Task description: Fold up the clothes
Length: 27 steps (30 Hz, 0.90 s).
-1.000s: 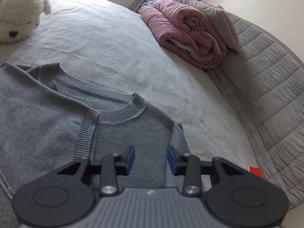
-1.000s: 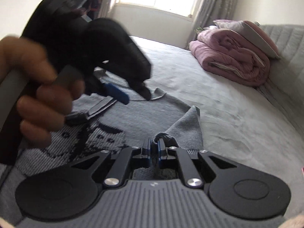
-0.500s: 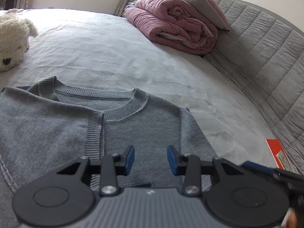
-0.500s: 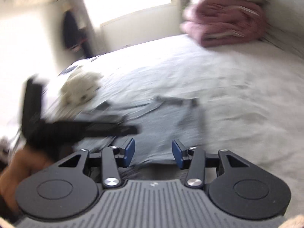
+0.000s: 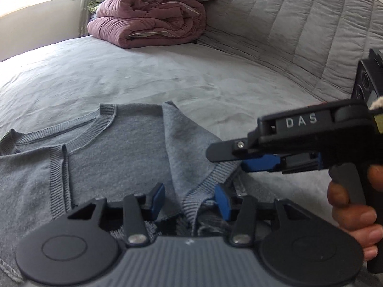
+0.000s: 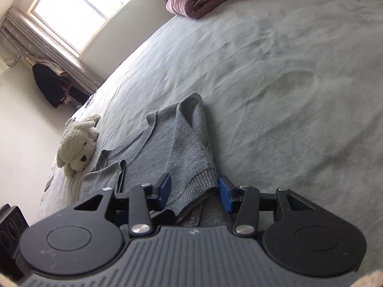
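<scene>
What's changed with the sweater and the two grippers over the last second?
The right gripper let go of the sleeve cuff, which now lies folded across the grey sweater; its jaws stand apart. The left gripper is opening its jaws. The sweater body, pink duvet and plush toy stayed put.

Sweater (image 5: 115,157): grey knit cloth, matt, ribbed at collar and cuff. Bed (image 5: 143,71) sheet: grey cloth, matt, lightly creased. Duvet (image 5: 153,21) at 12 o'clock: mauve quilted cloth, soft sheen. Headboard (image 5: 299,24): grey stitched padded fabric. Plush toy (image 6: 76,148): cream, shaggy pile. Left gripper (image 5: 189,199): matt black plastic, blue pads, bright metal screws.
</scene>
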Tool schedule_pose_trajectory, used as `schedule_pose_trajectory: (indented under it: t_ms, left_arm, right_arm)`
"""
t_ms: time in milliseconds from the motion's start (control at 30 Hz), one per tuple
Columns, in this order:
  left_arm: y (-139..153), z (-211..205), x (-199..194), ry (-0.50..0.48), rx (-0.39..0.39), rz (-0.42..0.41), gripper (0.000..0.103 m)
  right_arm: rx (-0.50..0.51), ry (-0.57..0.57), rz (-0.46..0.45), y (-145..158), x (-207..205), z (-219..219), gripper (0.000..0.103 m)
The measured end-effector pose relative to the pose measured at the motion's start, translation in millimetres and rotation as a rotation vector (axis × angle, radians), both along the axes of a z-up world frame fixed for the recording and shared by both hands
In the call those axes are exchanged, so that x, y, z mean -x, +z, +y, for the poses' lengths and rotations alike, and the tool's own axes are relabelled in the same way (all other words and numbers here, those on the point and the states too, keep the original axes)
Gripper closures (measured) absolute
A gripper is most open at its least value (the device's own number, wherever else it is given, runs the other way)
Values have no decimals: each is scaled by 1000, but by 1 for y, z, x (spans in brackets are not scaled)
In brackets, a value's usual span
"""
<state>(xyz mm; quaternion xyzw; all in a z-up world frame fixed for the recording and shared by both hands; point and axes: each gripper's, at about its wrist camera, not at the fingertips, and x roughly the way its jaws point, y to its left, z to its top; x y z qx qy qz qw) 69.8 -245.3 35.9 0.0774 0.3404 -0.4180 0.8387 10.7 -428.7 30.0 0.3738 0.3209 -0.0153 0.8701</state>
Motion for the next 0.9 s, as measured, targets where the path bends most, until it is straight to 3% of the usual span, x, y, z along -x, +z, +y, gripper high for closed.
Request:
schedule_pose_trajectory:
  t_ms: [100,200,367,500,667,900]
  left_arm:
    - [-3,3,3,-16,12,-10,44]
    - [-4,2,3,-13,19,-11,41]
    - [-4,-1,4,11,0,-47,42]
    - [-4,0,3,49,-30,-74,67]
    - [-5,17,-18,153,53,66,93]
    - [-22,50,-50,355,300,403,96]
  right_arm:
    - [-30,43,-55,3,-1,8,55]
    - [-24,64,-79,4,-4,16,55]
    - [73,-4,-85,16,-1,16,55]
    - [47,12,-88,15,-3,15,55]
    - [32,-2,-82,13,-3,16,55]
    - [-23,-17,-74,14,-1,12,55]
